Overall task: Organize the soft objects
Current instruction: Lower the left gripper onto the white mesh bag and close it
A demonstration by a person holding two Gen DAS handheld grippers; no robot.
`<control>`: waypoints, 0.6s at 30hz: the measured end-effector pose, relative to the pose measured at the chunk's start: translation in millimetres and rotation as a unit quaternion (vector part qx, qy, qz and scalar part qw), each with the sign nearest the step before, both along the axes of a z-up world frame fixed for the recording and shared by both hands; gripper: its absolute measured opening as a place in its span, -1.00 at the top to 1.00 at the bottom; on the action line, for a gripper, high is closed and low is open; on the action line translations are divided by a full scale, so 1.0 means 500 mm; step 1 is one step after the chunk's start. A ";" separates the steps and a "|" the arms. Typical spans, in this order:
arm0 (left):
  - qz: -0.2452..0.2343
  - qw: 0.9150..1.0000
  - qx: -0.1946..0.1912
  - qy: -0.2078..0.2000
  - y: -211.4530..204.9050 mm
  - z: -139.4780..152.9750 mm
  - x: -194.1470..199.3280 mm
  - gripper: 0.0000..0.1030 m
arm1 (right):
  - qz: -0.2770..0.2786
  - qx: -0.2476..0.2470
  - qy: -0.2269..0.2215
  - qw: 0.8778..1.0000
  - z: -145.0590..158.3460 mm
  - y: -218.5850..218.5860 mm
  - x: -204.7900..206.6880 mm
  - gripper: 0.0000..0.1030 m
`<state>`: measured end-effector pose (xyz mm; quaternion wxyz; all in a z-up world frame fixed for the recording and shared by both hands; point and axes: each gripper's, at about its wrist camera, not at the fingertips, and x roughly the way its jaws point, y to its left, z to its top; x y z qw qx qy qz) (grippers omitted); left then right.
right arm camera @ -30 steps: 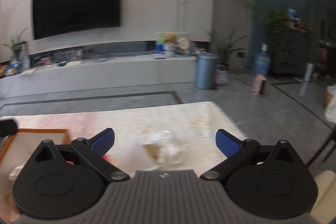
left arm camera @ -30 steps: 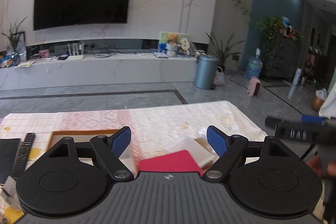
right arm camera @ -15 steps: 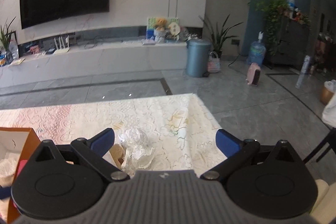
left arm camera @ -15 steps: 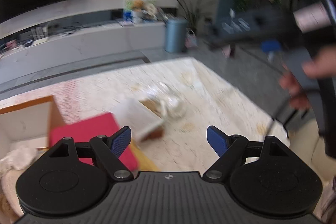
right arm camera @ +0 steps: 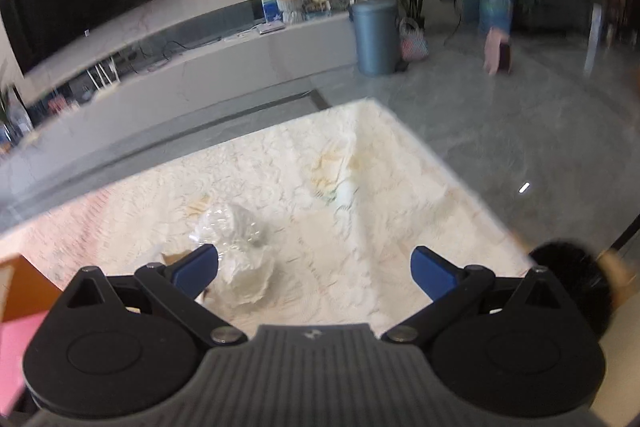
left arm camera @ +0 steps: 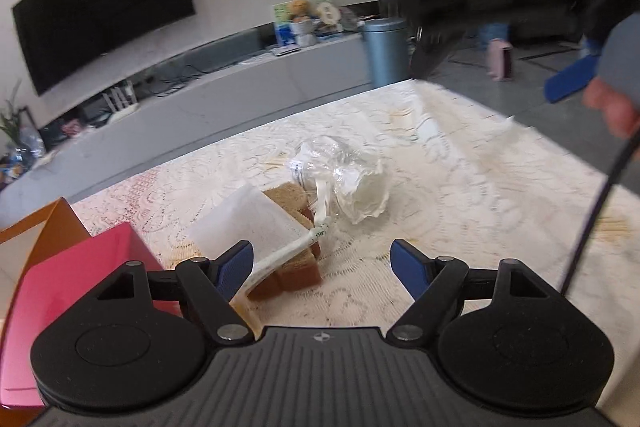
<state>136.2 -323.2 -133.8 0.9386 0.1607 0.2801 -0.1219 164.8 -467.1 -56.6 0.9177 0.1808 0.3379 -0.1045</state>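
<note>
1. We'd go for the plastic-wrapped white bundle (right arm camera: 240,255) first. It sits mid-bench, touching the brown sponge block (left arm camera: 292,227). Come in low and pinch gently so the wrap doesn't slip.
2. Right tongs (right arm camera: 314,269) are spread wide, holding nothing, with the left fingertip just beside the bundle.
3. Left tongs (left arm camera: 322,269) are spread too, empty, near the sponge and the white pouch (left arm camera: 248,223).

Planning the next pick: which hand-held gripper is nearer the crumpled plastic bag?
Right. The right hand-held gripper has the crumpled plastic bag beside its left finger; the left hand-held gripper is farther back, behind the brown sponges.
</note>
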 end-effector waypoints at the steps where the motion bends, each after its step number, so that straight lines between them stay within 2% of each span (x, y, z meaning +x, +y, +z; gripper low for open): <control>1: 0.011 1.000 0.005 -0.005 -0.007 -0.008 0.005 -0.75 | -0.004 0.012 -0.005 1.000 -0.006 -0.009 0.000 -0.95; 5: 0.065 0.997 0.009 -0.040 -0.021 -0.025 0.031 -0.68 | -0.034 0.045 -0.004 0.998 -0.042 -0.044 0.003 -0.95; 10: 0.095 0.995 0.004 -0.018 -0.015 -0.051 0.085 -0.65 | -0.069 0.112 0.023 0.991 -0.105 -0.082 0.031 -0.95; 12: 0.110 0.994 -0.008 -0.013 -0.004 -0.058 0.098 -0.56 | -0.069 0.109 0.030 0.991 -0.112 -0.083 0.032 -0.95; 15: 0.125 0.991 -0.038 -0.019 0.013 -0.057 0.101 -0.53 | -0.072 0.102 0.029 0.992 -0.110 -0.084 0.028 -0.95; 18: 0.131 0.991 -0.037 -0.008 0.017 -0.060 0.113 -0.50 | -0.077 0.106 0.035 0.991 -0.115 -0.087 0.028 -0.95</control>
